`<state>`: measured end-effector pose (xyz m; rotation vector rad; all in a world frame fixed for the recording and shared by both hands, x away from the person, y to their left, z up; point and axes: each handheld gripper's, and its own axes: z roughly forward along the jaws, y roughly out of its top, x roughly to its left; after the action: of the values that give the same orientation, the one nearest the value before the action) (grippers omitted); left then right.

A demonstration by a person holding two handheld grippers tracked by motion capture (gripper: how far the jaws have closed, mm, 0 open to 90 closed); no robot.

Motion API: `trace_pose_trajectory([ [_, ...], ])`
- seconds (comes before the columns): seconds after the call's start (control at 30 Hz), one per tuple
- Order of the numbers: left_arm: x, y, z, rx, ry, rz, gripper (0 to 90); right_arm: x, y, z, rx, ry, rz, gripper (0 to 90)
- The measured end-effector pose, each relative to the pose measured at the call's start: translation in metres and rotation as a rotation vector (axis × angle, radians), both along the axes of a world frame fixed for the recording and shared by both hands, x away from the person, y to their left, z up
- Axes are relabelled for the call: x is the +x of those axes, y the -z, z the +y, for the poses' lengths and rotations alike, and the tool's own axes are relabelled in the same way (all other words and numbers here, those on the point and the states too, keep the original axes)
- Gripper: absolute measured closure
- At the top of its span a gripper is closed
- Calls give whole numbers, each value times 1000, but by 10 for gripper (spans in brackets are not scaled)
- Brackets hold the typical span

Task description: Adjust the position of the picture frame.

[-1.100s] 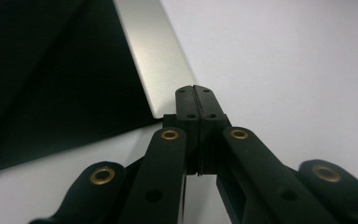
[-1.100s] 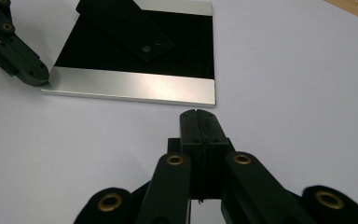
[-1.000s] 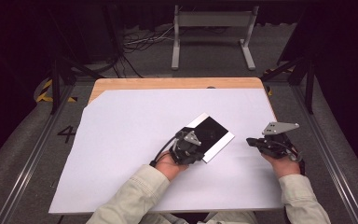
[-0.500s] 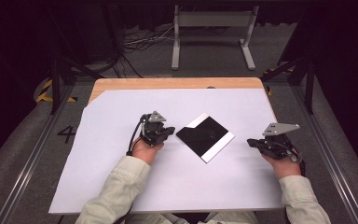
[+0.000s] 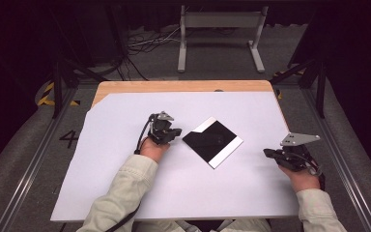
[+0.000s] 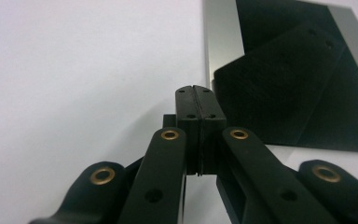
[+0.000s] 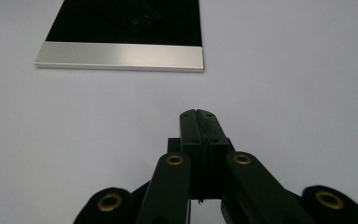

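The black panel with silver edge strips [image 5: 212, 141] is lying flat mid-surface [image 5: 125, 193], turned diamond-wise, corners pointing away and toward the person. Left claw [image 5: 176, 131], clenched empty, is sitting just beside it; right claw [image 5: 269, 153], clenched, is resting apart.

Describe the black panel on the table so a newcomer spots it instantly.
On the white sheet covering the wooden table, look near the centre, between the two hand-held grippers. The flat glossy black square panel lies turned like a diamond, with silver strips along two opposite edges.
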<state>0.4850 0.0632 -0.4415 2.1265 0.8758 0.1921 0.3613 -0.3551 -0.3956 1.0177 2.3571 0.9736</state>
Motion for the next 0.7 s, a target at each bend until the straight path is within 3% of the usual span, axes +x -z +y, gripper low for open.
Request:
trace_pose_trajectory([
  [0.17, 4, 6, -7, 24, 44, 22, 900, -6, -1, -8, 5, 20, 0, 900],
  [0.27, 10, 8, -1, -8, 89, 51, 900, -7, -1, -9, 8, 23, -1, 900],
  [0.33, 10, 9, 0, -7, 111, 69, 900, -7, -1, -9, 8, 23, 2, 900],
  [0.53, 1, 5, -11, 36, 183, 73, 900, -6, -2, -9, 8, 22, -1, 900],
  [0.7, -16, 2, -33, 70, 264, 83, 900, -4, -3, -8, 10, 17, -2, 900],
])
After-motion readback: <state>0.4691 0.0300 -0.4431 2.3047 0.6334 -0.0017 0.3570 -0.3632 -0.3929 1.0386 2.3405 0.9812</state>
